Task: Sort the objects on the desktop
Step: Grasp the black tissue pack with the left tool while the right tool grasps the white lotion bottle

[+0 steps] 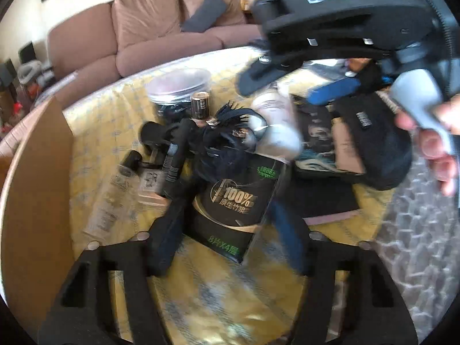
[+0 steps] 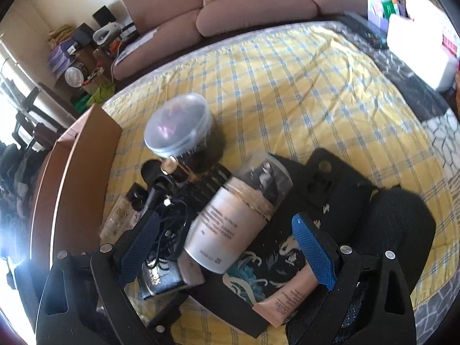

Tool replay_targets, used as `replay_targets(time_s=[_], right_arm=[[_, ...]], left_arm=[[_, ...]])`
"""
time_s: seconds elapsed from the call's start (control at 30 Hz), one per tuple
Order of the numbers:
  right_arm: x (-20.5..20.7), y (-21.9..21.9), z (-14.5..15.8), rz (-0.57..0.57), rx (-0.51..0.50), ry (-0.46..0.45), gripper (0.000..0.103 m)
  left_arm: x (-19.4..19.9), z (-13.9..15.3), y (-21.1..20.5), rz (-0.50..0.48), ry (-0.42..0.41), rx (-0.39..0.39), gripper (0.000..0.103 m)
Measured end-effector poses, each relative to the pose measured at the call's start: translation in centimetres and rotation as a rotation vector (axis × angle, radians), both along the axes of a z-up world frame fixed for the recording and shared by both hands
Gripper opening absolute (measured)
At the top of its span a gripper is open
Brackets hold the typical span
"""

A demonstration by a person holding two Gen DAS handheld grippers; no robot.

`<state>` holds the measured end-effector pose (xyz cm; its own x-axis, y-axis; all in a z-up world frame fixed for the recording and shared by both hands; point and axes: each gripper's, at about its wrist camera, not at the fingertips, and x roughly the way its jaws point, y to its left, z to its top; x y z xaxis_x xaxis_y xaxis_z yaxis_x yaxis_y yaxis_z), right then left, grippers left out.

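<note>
A yellow cloth [image 2: 302,92] crossed by a blue-and-white check covers the counter, and a pinkish-brown sofa [image 2: 230,3] stands far beyond the right gripper [image 2: 227,241], whose fingers [image 2: 313,253] carry blue textured pads. Between those fingers lies a white bottle [image 2: 227,224] with a gold band and grey print; just beneath it, a black sheet [image 2: 258,276] shows teal and white waves. At the left gripper [image 1: 230,218] a black packet [image 1: 238,198] bears green and gold lettering, left of it a plain brown box [image 1: 37,189].
</note>
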<state>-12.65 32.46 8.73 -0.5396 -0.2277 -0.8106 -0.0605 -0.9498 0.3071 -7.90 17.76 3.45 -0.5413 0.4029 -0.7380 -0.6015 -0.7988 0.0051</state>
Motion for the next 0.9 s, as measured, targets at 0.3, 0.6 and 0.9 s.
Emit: replay_targets(time_s=[0.3, 0.6, 0.9], right_arm=[[0.9, -2.5, 1.5, 0.087, 0.016, 0.023, 0.056], [4.4, -3.2, 0.4, 0.083, -0.055, 0.003, 0.056], [3.2, -1.1, 0.8, -0.035, -0.062, -0.008, 0.071]], left_arm=[[1.7, 0.3, -3.1, -0.003, -0.068, 0.124, 0.051], [5.7, 0.6, -4.2, -0.034, -0.041, 0.081, 0.055], [4.2, -0.9, -2.0, -0.018, -0.025, -0.022, 0.054]])
